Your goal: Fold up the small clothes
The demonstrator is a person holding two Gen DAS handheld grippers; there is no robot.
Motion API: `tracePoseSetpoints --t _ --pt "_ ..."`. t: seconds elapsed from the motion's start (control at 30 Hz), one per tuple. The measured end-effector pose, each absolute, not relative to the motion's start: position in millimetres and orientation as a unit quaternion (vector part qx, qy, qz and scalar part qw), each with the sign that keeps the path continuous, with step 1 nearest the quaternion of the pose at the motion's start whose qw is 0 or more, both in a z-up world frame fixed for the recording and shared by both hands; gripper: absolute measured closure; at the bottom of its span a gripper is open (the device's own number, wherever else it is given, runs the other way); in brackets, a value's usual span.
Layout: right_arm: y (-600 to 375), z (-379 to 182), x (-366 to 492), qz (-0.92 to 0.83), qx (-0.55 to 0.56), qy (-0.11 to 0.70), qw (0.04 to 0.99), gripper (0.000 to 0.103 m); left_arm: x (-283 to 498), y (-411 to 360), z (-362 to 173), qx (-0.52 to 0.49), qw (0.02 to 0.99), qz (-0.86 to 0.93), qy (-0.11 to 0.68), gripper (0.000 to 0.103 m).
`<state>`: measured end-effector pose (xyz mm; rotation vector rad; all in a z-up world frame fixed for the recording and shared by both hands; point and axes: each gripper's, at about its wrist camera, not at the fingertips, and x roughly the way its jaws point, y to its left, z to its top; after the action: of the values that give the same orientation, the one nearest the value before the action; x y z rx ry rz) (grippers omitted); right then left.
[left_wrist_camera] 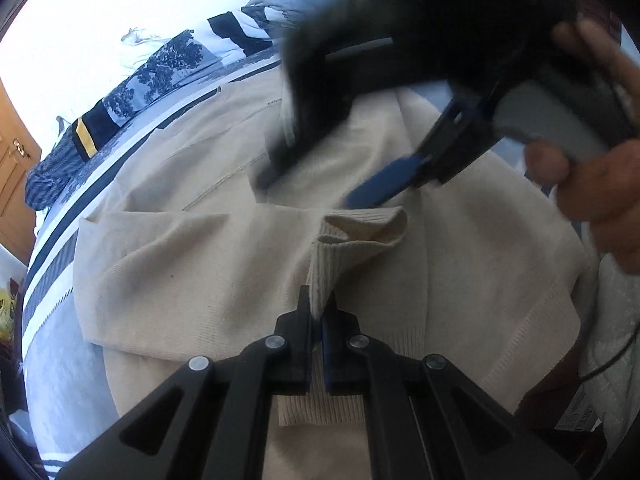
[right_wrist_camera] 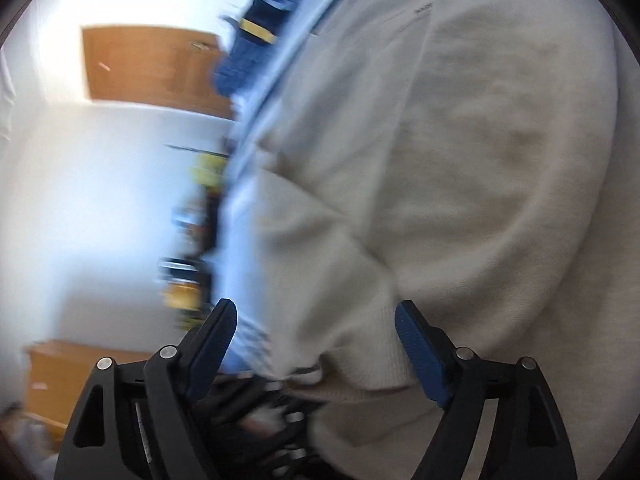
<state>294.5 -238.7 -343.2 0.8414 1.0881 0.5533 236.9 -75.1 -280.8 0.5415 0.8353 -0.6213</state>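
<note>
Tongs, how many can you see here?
2. The left tongs sit at the bottom, pinching the beige sweater's ribbed cuff. The right tongs hang open above the sweater, held by a hand.

My left gripper: matt black plastic with bare metal pivot pins. Right gripper: same black plastic, pads blue with fine ribbing, rubbery look. Sweater: beige fine knit, matt, coarser ribbing at cuff. Bedcover: smooth printed cloth. Door: light brown wood, satin sheen.
</note>
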Motion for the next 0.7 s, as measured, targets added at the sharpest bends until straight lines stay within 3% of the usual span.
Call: tracePoseSetpoints --t 0.03,0.07,0.1,0.17,0.27,0.3,0.33,0.37,0.4,0.57,0.63,0.67,0.7 --pt "-234.1 -345.5 297.4 0.243 0.370 0.509 0.739 0.027 236.6 -73.1 -277.9 0.247 0.835 -0.295 0.394 0.100" --pt "-227.5 -348.4 301.7 0.245 0.363 0.520 0.734 0.054 238.3 -71.0 -270.3 0.236 0.836 -0.300 0.394 0.100" --pt "-221.3 -351.5 306.3 0.250 0.355 0.531 0.728 0.075 239.1 -68.4 -267.0 0.230 0.837 -0.304 0.392 0.100" --pt "-214.7 -351.1 310.9 0.242 0.335 0.546 0.729 0.088 239.8 -62.3 -251.1 0.213 0.846 -0.310 0.379 0.100" --pt "-215.7 -326.4 308.5 0.254 0.329 0.532 0.738 0.087 237.2 -59.1 -244.7 0.214 0.845 -0.318 0.373 0.100" --pt "-217.8 -316.9 305.6 0.254 0.323 0.524 0.746 0.078 233.6 -60.7 -247.0 0.226 0.845 -0.312 0.370 0.100" --pt "-221.6 -311.8 303.4 0.251 0.323 0.521 0.749 0.061 231.7 -61.7 -250.6 0.232 0.845 -0.308 0.371 0.100" --pt "-228.8 -308.6 297.5 0.244 0.325 0.519 0.752 0.017 231.8 -61.2 -255.4 0.231 0.842 -0.308 0.378 0.100" --pt "-232.2 -307.8 294.6 0.243 0.325 0.516 0.755 0.006 231.2 -60.9 -260.8 0.227 0.837 -0.311 0.388 0.100" --pt "-232.8 -333.8 294.4 0.236 0.334 0.542 0.734 0.025 230.7 -62.2 -278.8 0.229 0.827 -0.316 0.405 0.100" --pt "-226.3 -352.7 296.9 0.240 0.339 0.560 0.717 0.028 233.9 -61.7 -279.8 0.229 0.826 -0.315 0.407 0.100" --pt "-217.6 -364.6 299.8 0.241 0.337 0.574 0.706 0.044 235.6 -61.8 -274.7 0.225 0.827 -0.315 0.407 0.100" --pt "-211.9 -370.7 302.4 0.236 0.335 0.583 0.701 0.071 235.9 -60.4 -269.7 0.219 0.830 -0.317 0.403 0.100"
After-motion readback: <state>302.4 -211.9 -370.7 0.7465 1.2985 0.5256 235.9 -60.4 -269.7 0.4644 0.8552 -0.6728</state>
